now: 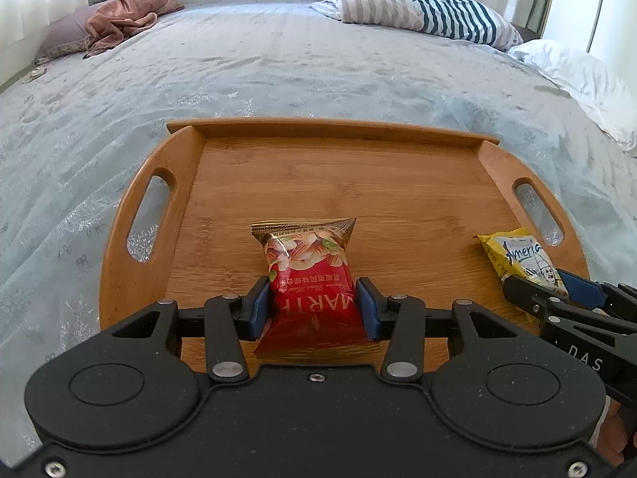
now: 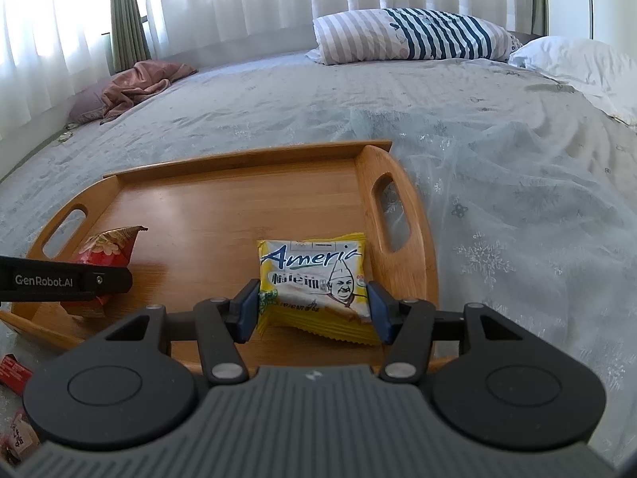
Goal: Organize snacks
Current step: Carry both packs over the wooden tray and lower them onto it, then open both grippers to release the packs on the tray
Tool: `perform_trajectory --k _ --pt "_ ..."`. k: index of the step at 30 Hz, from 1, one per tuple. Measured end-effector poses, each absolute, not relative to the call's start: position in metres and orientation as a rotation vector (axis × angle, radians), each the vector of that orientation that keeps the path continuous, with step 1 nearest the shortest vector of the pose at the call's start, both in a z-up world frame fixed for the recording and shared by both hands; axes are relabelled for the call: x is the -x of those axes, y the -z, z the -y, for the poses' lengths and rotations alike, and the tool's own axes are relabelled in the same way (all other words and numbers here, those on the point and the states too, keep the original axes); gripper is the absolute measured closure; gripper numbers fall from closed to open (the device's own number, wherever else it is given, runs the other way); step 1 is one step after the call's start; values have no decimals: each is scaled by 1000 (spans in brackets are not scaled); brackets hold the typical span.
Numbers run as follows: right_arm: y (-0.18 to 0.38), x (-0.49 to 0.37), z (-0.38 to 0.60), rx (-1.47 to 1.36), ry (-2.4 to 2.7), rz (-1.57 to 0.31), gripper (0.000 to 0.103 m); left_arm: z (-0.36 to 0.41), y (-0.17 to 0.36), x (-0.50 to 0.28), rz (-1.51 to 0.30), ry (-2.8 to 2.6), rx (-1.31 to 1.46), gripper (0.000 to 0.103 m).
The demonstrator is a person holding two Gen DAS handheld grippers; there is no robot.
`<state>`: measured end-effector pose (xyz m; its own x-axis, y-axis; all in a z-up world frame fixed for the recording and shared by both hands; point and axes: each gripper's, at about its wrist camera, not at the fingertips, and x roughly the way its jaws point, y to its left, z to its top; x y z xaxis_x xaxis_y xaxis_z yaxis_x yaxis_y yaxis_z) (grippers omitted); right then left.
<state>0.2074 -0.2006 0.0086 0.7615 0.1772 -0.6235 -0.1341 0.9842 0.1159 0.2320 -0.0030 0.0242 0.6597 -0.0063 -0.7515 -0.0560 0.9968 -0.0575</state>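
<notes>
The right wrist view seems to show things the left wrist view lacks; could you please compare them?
Only the right wrist view shows red packets lying on the bedspread beside the tray. Only the left wrist view shows both tray handles fully and the red snack bag's front. Both share the wooden tray, the yellow snack packet, the striped pillow, and each gripper shut on its snack.

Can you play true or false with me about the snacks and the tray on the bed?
1. The left hand-held gripper is squeezing a red snack bag. True.
2. The right hand-held gripper holds a blue packet. False: it holds a yellow snack packet.
3. Both snacks are over the wooden tray. True.
4. The tray sits on a kitchen table. False: it sits on a bed.
5. A striped pillow lies at the far end of the bed. True.
</notes>
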Motion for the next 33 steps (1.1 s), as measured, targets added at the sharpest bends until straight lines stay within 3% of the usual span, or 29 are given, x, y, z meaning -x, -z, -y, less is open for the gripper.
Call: perform_trajectory --k 23,33 --pt "-6 -205 197 -29 -172 -675 37 5 -21 -234 -855 -20 42 56" --pt "-6 -203 195 -34 -183 -671 25 6 -21 -234 -859 -29 27 38"
